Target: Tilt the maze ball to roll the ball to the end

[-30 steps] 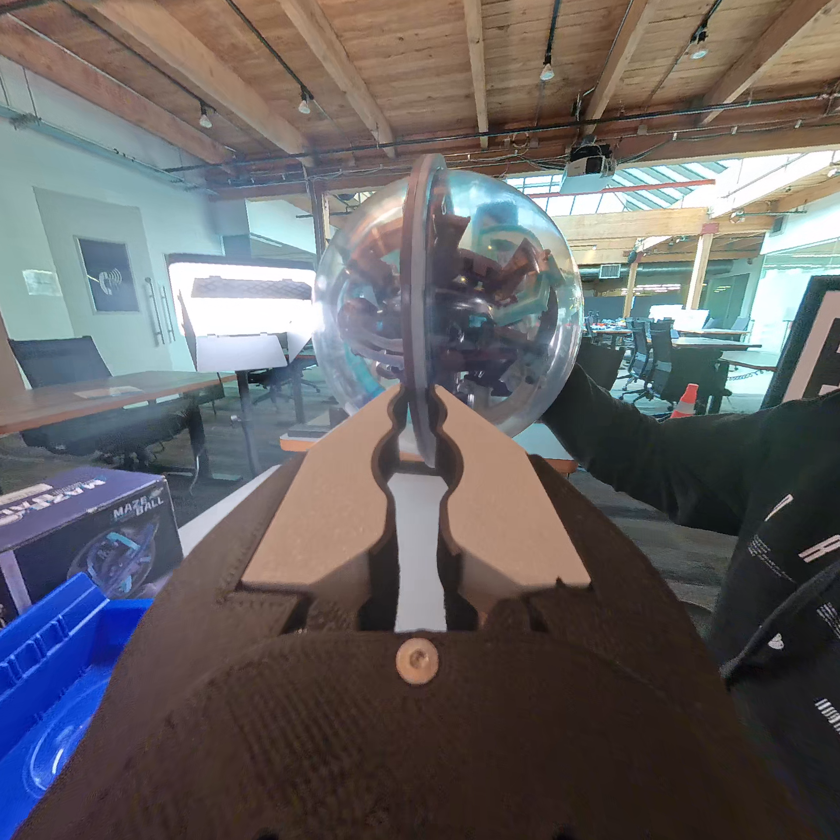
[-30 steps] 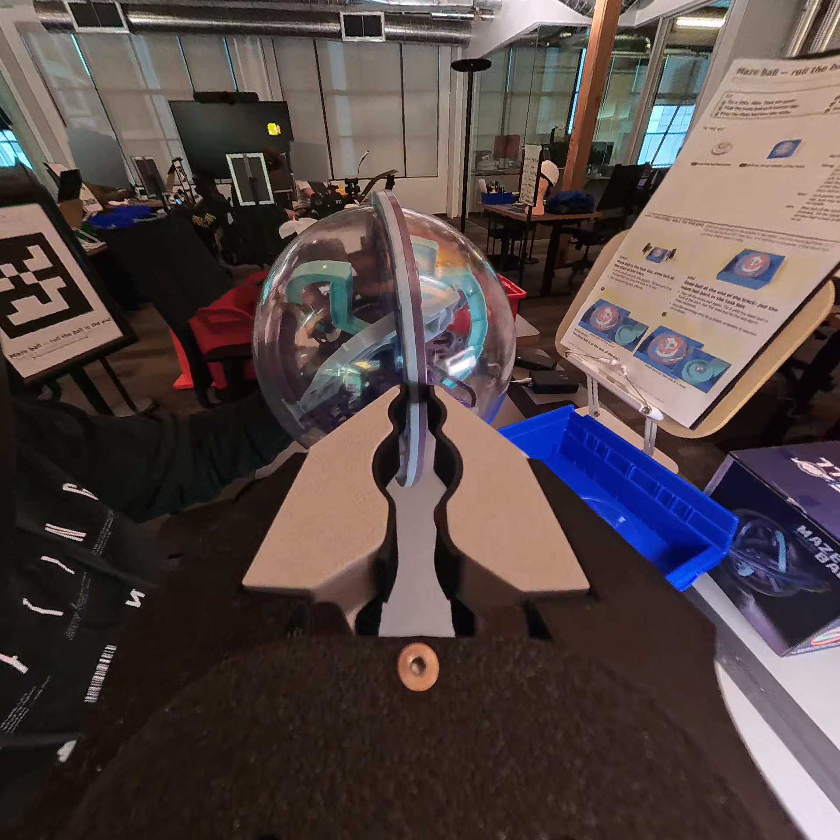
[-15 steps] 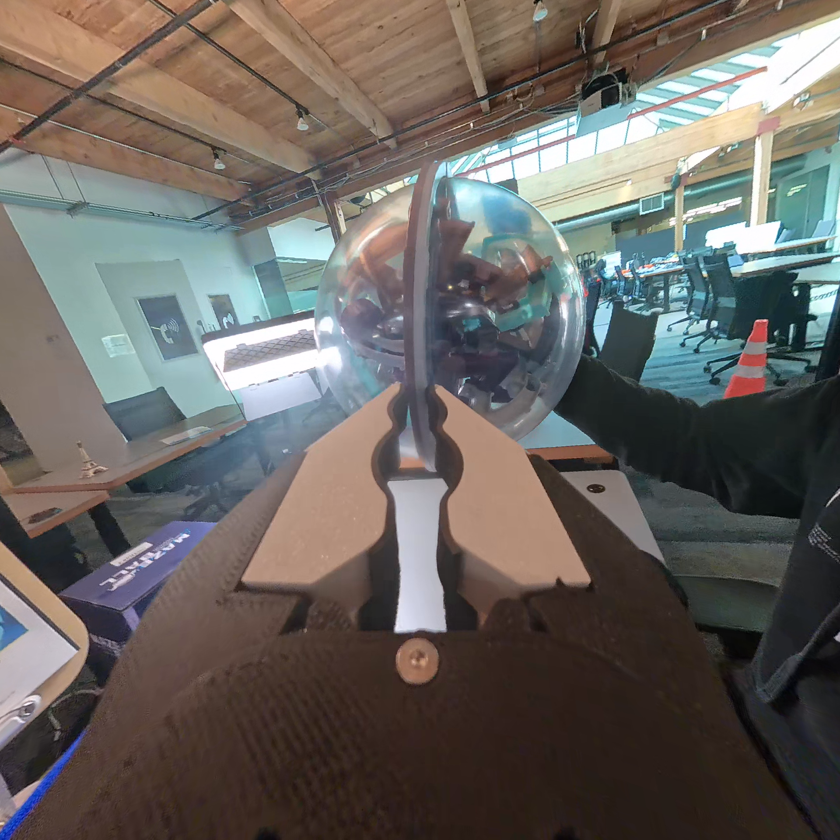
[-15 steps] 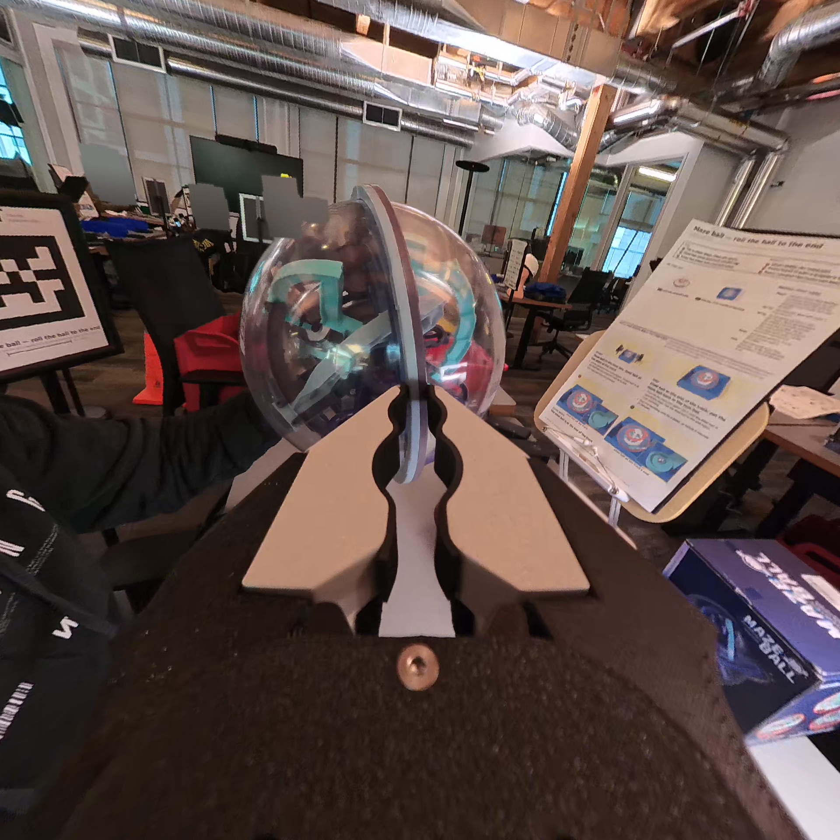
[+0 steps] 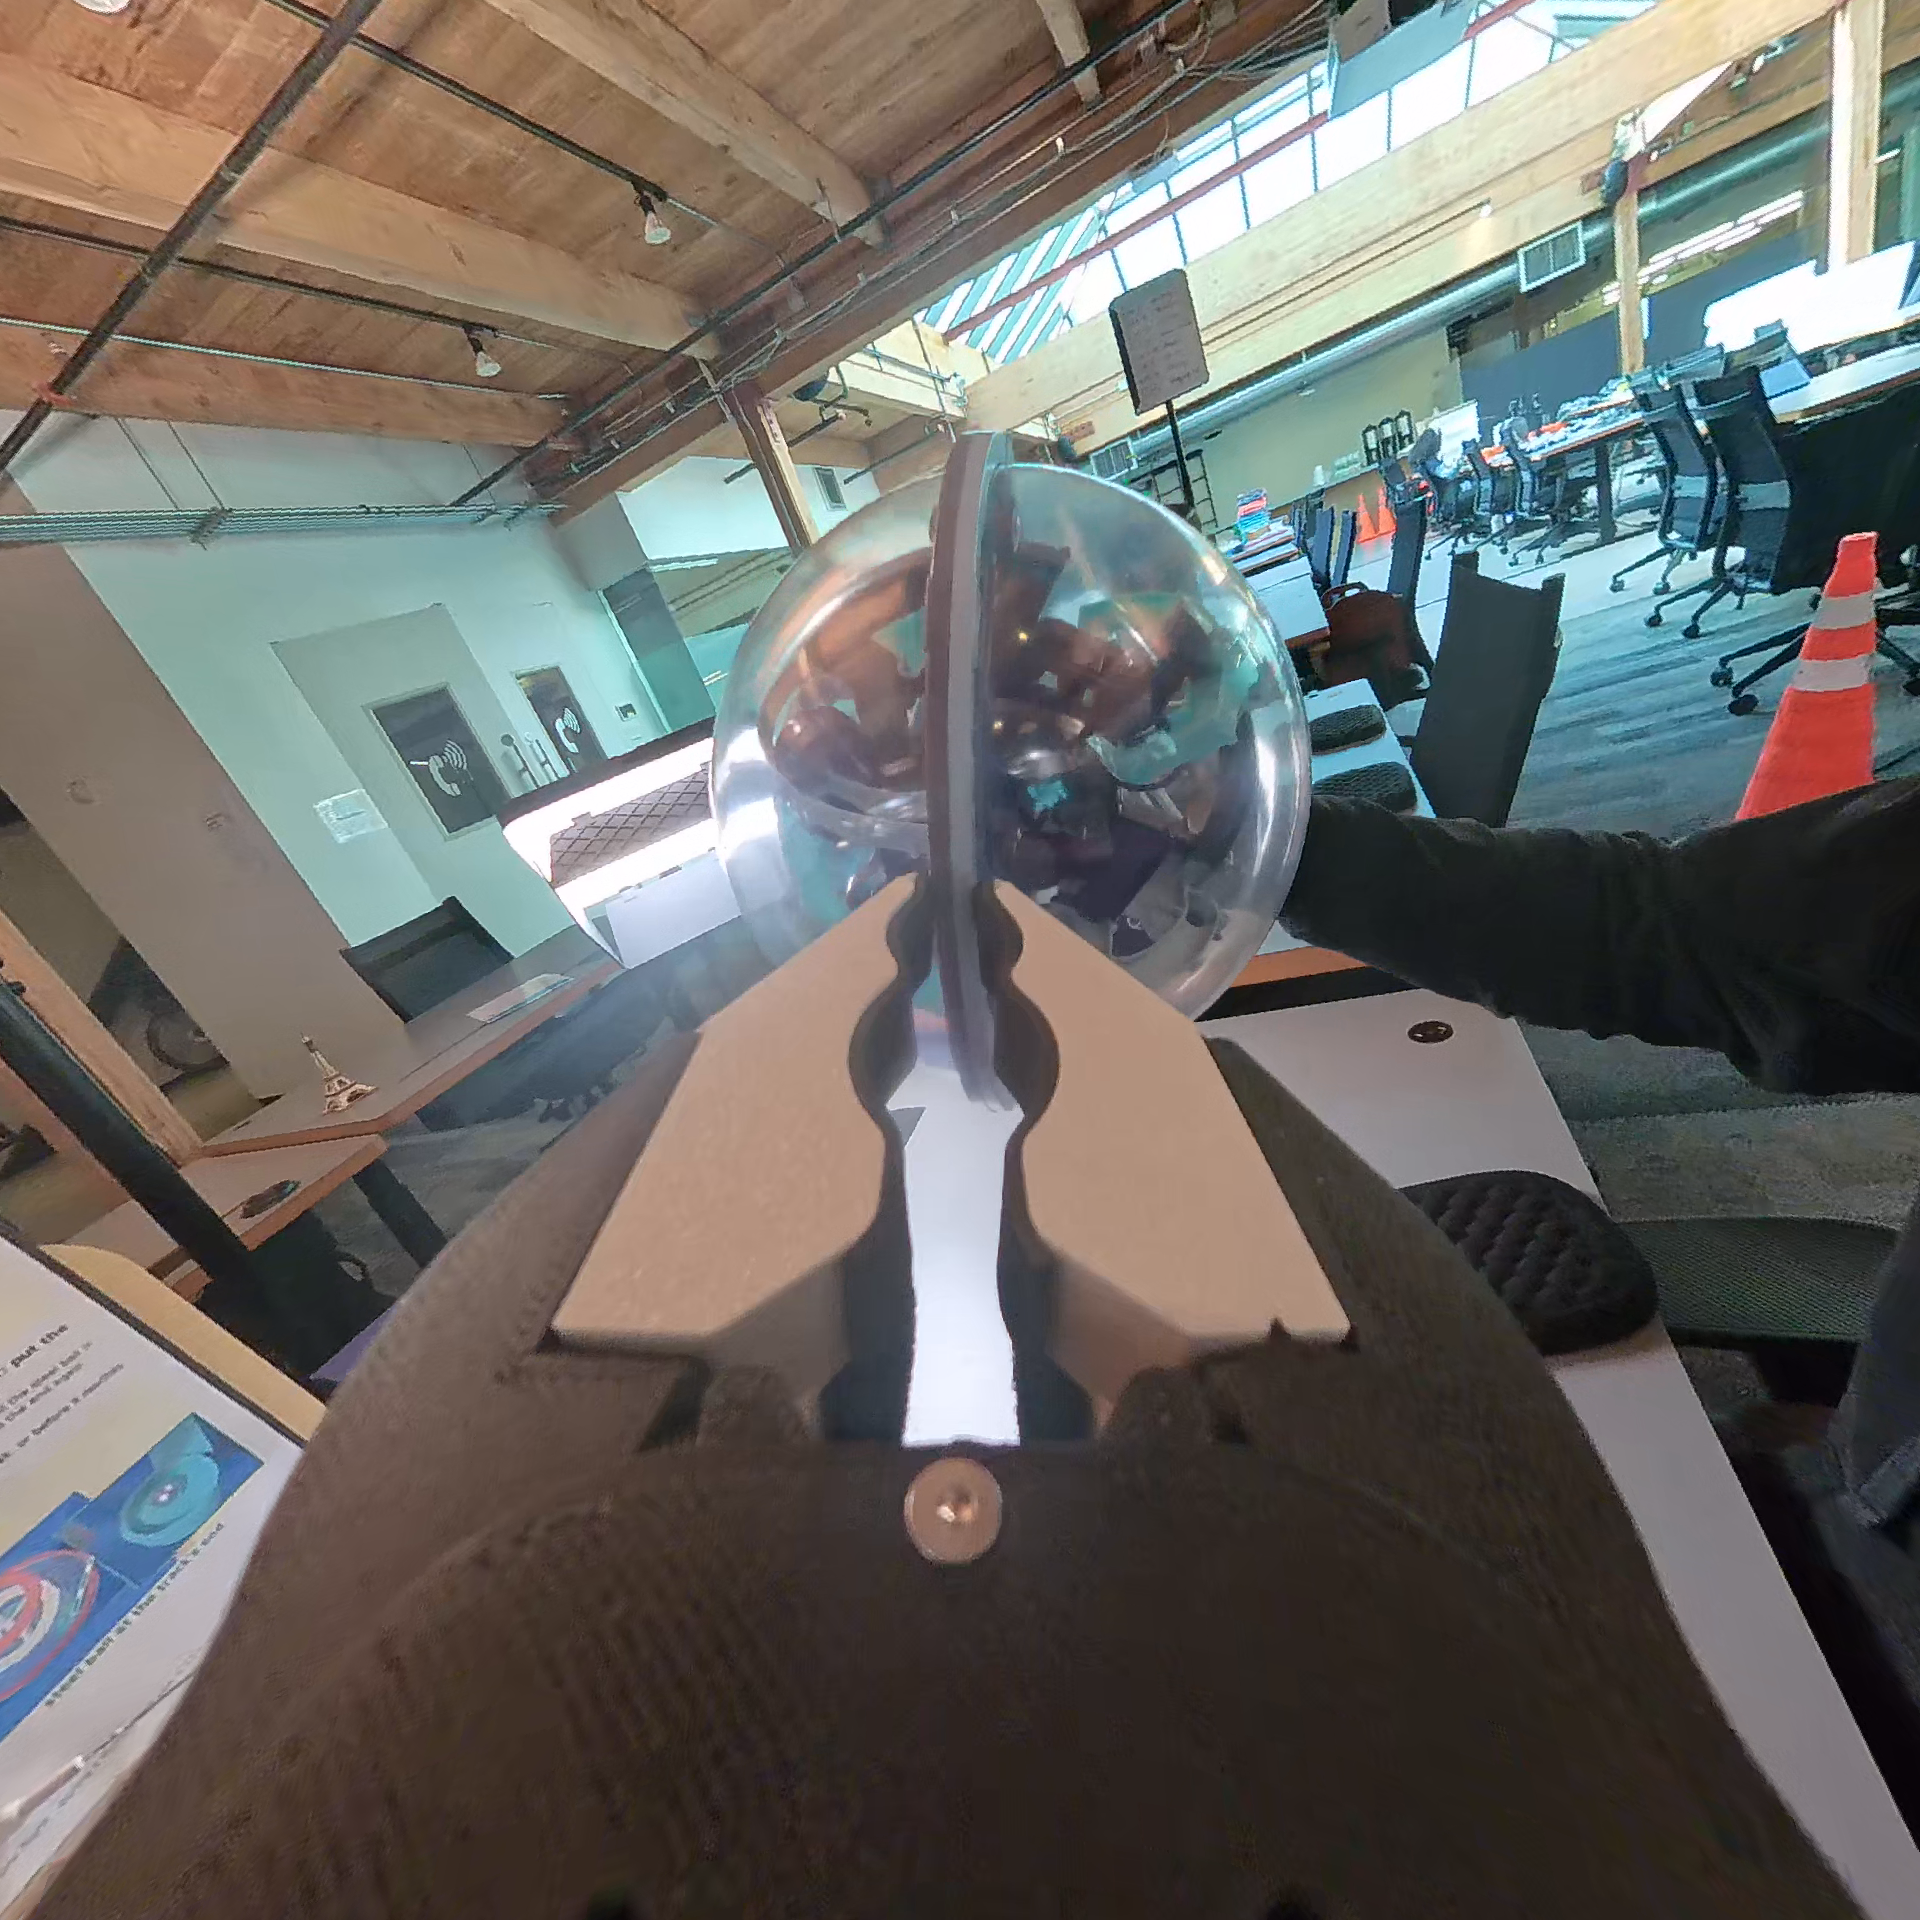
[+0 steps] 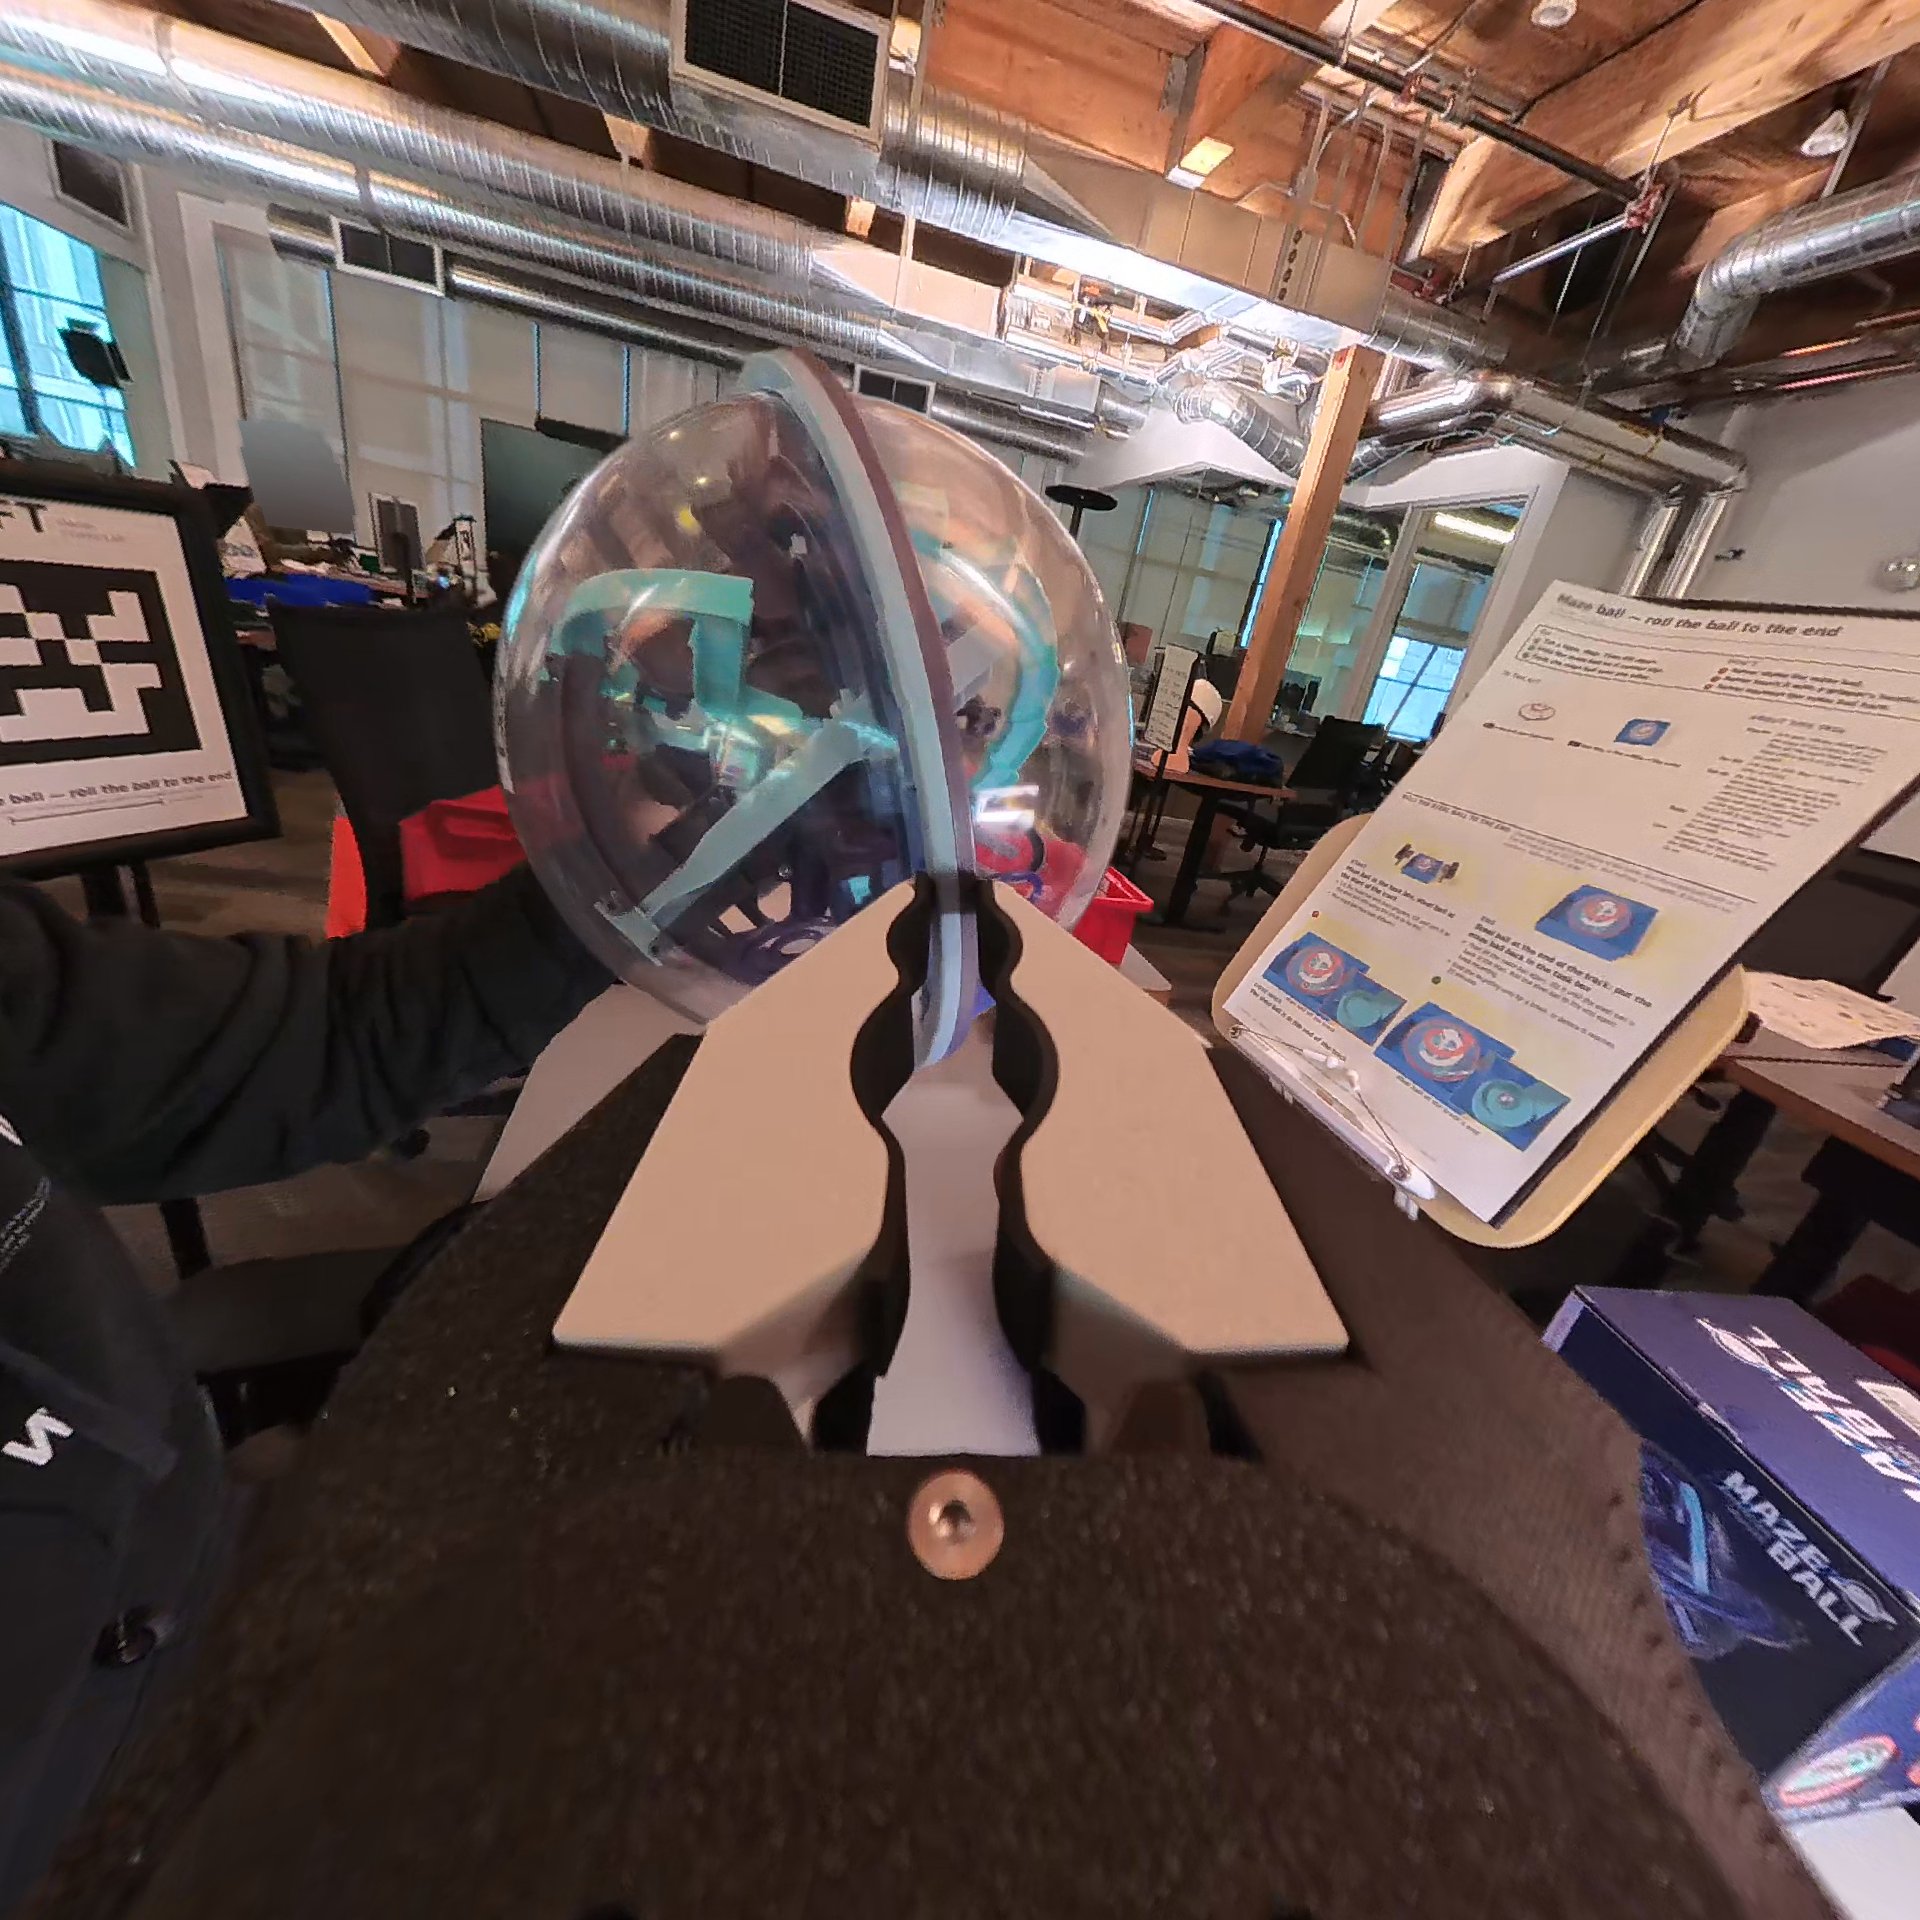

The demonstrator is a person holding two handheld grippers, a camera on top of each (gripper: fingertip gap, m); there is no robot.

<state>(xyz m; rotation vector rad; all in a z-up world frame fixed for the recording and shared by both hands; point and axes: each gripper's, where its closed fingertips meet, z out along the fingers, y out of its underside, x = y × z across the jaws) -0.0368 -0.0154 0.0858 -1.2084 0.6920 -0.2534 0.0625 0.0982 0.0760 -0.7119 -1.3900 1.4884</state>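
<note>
My left gripper [image 5: 958, 914] is clamped on the flat rim of the maze ball [image 5: 1101, 727], which I hold up off the table [image 5: 1455, 1091]. My right gripper [image 6: 951, 904] pinches the same rim from the opposite side. Teal and dark tracks fill the clear shell; I cannot pick out the small ball inside. Right of it sits a purple box [image 6: 1766, 1496], closed.

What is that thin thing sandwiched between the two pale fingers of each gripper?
The maze ball's flat rim: both views show it clamped edge-on between the fingers of the right gripper and left gripper.
</note>
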